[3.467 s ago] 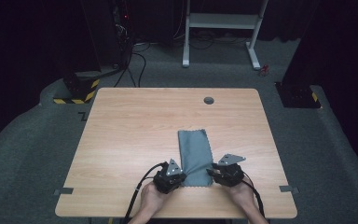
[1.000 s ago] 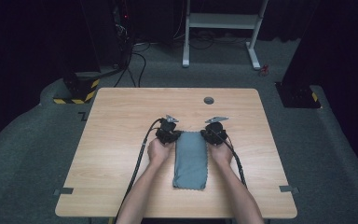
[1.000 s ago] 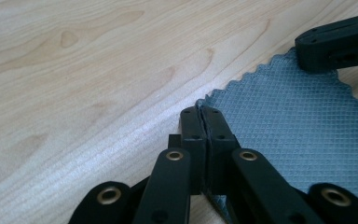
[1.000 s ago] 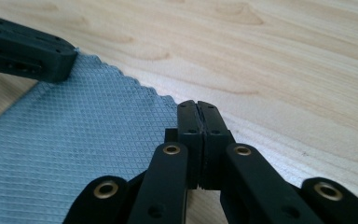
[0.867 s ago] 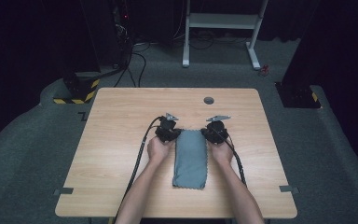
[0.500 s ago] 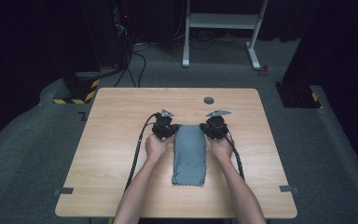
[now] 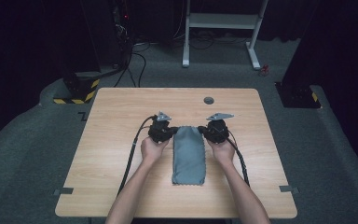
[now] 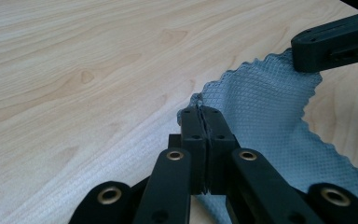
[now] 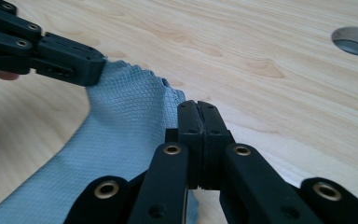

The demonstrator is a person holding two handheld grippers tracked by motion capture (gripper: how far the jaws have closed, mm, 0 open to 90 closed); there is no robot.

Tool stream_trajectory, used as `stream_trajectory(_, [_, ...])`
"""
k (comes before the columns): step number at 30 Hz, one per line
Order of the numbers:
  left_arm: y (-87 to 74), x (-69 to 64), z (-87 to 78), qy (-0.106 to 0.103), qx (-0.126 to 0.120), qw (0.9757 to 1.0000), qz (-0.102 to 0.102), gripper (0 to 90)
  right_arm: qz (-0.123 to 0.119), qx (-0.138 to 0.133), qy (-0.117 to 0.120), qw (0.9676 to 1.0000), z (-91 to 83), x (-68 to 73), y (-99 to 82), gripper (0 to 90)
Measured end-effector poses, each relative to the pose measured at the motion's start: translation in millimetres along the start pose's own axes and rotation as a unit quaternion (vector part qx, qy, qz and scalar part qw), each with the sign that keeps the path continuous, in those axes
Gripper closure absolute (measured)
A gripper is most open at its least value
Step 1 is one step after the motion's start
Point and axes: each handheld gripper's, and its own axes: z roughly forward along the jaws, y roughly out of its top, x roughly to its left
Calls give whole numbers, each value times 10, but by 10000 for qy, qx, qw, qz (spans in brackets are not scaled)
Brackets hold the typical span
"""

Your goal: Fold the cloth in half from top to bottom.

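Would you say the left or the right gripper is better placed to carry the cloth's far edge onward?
Neither alone; slightly the left. The left gripper and right gripper are each shut on a far corner of the grey cloth. The left has more bare table beside it, so it likely has freer room.

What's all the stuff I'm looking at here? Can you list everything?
cloth: one, grey-blue, folded in a long strip, middle of the table, far corners pinched by the grippers
table: one, light wood, centre of the room
hole: one, round, grey, far side of the tabletop
white frame: one, on the floor beyond the table
left gripper: one, black, shut on the cloth's far left corner
right gripper: one, black, shut on the cloth's far right corner
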Motion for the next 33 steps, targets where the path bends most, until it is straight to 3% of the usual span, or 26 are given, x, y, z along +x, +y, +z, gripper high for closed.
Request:
stream_trajectory(12, [-200,-77,-122,-326,-109,9994,-43,887,-203,-26,282,9994,-97,101,-219,896])
stream_trajectory(15, [-221,-107,-153,-325,-98,9994,54,887,-134,-9,352,9993,-132,96,-255,895])
stream_trajectory(19, [-251,-131,-195,-375,-221,9991,19,887,-229,-77,409,9989,-188,104,-275,896])
stream_trajectory(23, [-306,-133,-205,-372,-170,9992,43,887,-242,-106,490,9985,-207,124,-290,895])
stream_trajectory(33, [-358,-237,-199,-500,-194,9985,108,889,-278,-94,467,9985,-272,141,-407,895])
